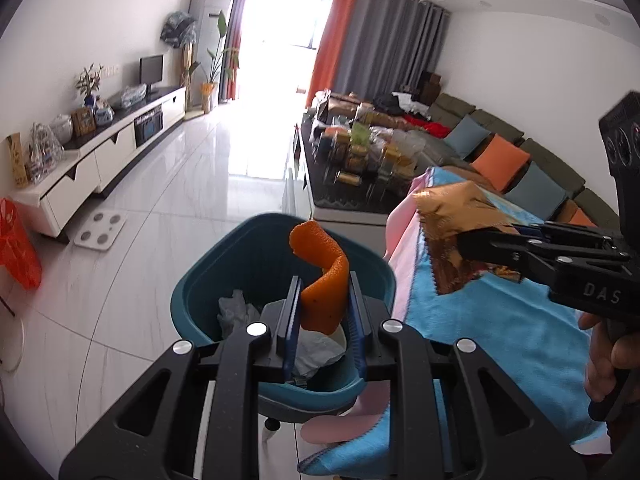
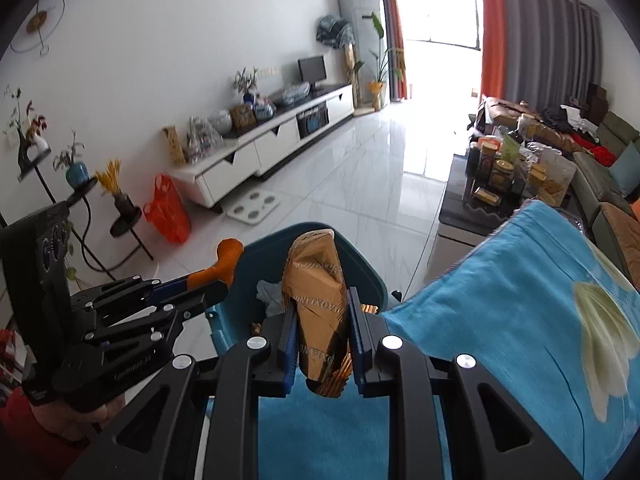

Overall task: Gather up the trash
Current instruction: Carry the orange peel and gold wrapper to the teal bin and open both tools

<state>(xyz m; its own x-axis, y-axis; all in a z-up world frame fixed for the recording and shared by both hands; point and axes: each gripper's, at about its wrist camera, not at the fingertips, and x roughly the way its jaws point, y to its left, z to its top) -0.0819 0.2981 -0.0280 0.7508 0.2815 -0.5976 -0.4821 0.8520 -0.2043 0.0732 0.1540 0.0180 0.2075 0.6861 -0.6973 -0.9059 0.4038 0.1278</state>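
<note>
My left gripper [image 1: 323, 282] is shut on a curled orange peel [image 1: 322, 272] and holds it over the teal trash bin [image 1: 200, 292], which holds crumpled white tissues [image 1: 236, 310]. My right gripper [image 2: 324, 296] is shut on a gold-brown snack wrapper [image 2: 318, 280] and holds it just in front of the bin [image 2: 368, 272], above the blue cloth. In the left wrist view the right gripper [image 1: 464, 240] comes in from the right with the wrapper [image 1: 452, 216]. In the right wrist view the left gripper [image 2: 224, 280] shows at left with the peel [image 2: 224, 260].
A table under a blue flowered cloth [image 2: 520, 340] lies to the right of the bin. Beyond it stands a dark coffee table [image 1: 352, 196] crowded with jars, and a sofa with cushions [image 1: 500, 156]. A white TV cabinet [image 2: 260, 152], a scale [image 2: 252, 202] and an orange bag [image 2: 168, 212] line the left wall.
</note>
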